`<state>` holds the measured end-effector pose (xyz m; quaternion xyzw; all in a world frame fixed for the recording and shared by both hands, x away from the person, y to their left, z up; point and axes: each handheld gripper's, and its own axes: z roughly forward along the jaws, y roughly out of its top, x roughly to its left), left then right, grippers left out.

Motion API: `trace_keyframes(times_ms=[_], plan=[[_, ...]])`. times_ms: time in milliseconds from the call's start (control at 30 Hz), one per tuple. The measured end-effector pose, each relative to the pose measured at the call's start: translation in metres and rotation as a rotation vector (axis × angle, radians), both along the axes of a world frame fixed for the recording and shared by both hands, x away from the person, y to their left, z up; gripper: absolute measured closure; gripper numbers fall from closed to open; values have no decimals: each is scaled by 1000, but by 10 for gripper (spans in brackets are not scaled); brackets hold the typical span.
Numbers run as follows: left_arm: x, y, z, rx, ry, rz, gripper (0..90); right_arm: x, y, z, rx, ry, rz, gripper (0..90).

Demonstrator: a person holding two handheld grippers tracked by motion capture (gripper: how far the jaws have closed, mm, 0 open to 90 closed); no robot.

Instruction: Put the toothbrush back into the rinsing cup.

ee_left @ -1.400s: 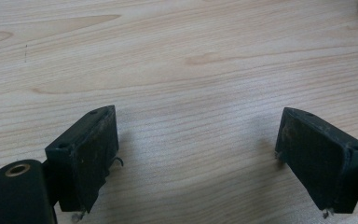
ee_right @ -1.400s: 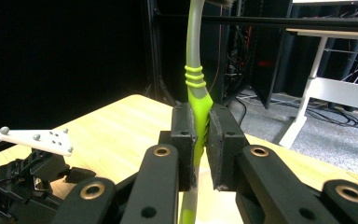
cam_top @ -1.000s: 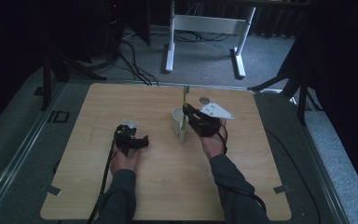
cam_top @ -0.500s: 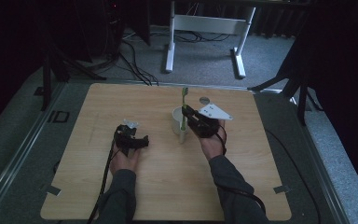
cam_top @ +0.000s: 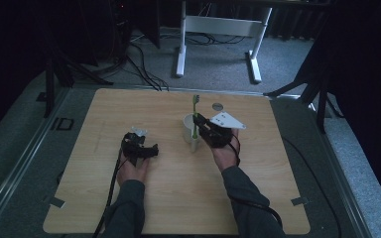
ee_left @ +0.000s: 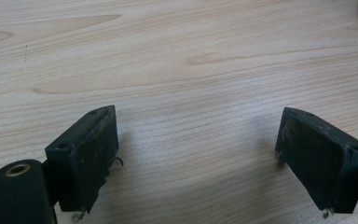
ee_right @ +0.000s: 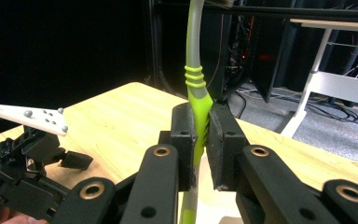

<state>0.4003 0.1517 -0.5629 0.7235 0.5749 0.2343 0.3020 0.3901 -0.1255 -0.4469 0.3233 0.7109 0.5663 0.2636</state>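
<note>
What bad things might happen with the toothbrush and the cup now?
The right tongs pinch the green toothbrush on its narrow handle, so it might slip or twist. It stands upright over the white cup, so a sideways nudge could tip the cup over. The left tongs sit open on the wooden table, apart from the cup, so nothing steadies it.

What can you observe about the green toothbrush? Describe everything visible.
The slim green and grey plastic toothbrush stands upright, head up, its lower end inside the white mug on the pale wooden table. Raised ridges ring its neck where green meets grey. The right hand-held gripper clamps its handle between black jaws.
</note>
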Motion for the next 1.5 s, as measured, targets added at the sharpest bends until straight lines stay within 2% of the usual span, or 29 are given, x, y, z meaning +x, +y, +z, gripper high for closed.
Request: trace_keyframes(times_ms=[333, 900, 1333, 1367, 1400, 1467, 1500], plan=[[0, 0, 0, 1, 0, 0, 135, 0, -1, -5, -6, 8, -1, 815], [0, 0, 0, 0, 0, 1, 135, -1, -3, -14, -45, 29, 13, 812], [0, 0, 0, 1, 1, 0, 136, -1, -9, -21, -80, 75, 42, 805], [0, 0, 0, 1, 2, 0, 135, -1, -9, -22, -79, 84, 47, 793], [0, 0, 0, 1, 1, -1, 135, 1, -10, -24, -76, 100, 65, 739], [0, 0, 0, 0, 0, 0, 135, 3, -10, -27, -72, 138, 120, 580], [0, 0, 0, 0, -1, 1, 135, 4, -9, -28, -86, 143, 133, 501]])
